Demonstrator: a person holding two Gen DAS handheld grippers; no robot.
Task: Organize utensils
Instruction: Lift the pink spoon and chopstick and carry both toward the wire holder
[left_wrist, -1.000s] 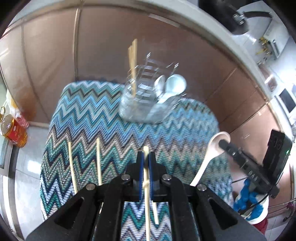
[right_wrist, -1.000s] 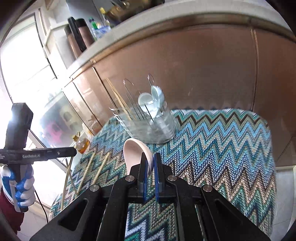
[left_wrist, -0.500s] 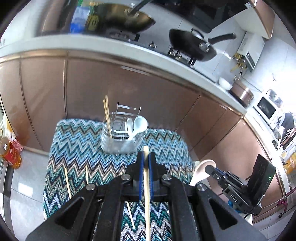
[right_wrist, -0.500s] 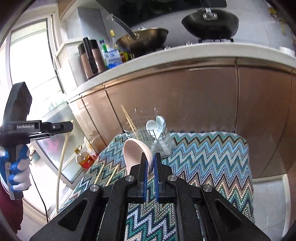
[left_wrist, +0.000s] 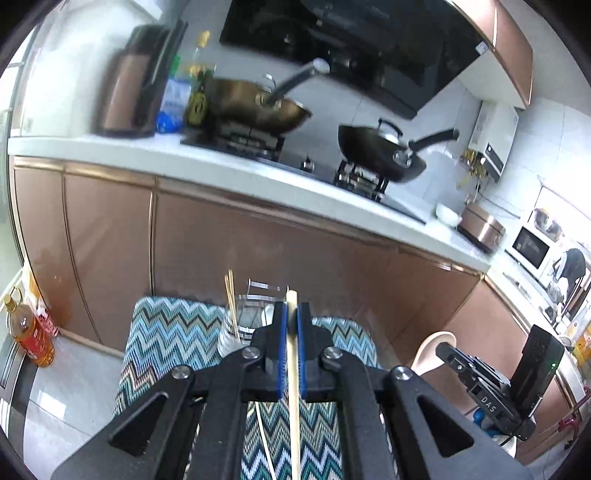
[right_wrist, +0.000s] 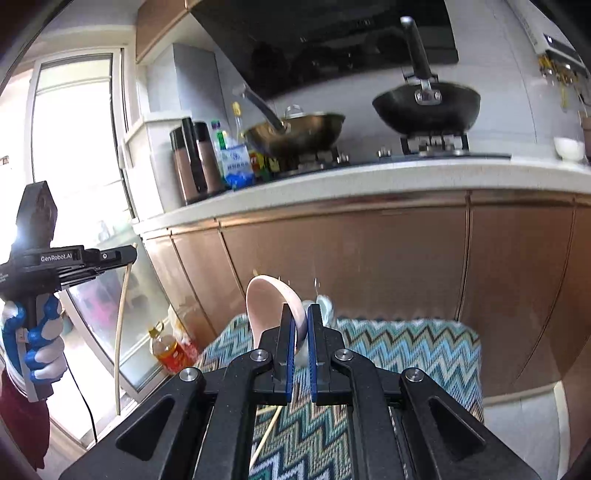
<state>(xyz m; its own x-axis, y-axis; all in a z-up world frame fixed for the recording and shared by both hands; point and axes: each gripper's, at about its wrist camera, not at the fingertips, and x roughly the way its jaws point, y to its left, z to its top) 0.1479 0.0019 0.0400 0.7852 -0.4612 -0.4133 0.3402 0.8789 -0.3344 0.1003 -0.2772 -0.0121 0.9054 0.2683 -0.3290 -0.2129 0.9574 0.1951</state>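
Both grippers have been raised since the earlier frames, so that the counter (left_wrist: 236, 173) and the two pans on it are now seen, and the cloth (left_wrist: 173, 328) is seen lower and farther off.

A chopstick (left_wrist: 293, 387) is pinched between the blue pads of the left gripper (left_wrist: 292, 314). Its long axis is laid along the fingers, with its tip just past them, pointed toward the cabinets; its rear end is cut off by the lower edge of the left view. In the right view the same chopstick (right_wrist: 122, 332) is seen hanging nearly upright below that gripper.

A spoon (right_wrist: 273, 306) is pinched in the right gripper (right_wrist: 300, 314), its pale bowl raised above the fingers and faced to the left; its handle is hidden behind the pads. In the left view only the bowl of it (left_wrist: 428, 350) is shown.

A clear holder (left_wrist: 251, 321) is stood at the far edge of the cloth, with two chopsticks (left_wrist: 231, 299) upright in its left part. It is largely hidden by the fingers in both views, and what else is kept in it cannot be made out. Loose chopsticks (right_wrist: 266, 435) are left on the cloth, mostly covered by the gripper. An oil bottle (left_wrist: 31, 332) is stood on the floor beside the cloth's left edge.
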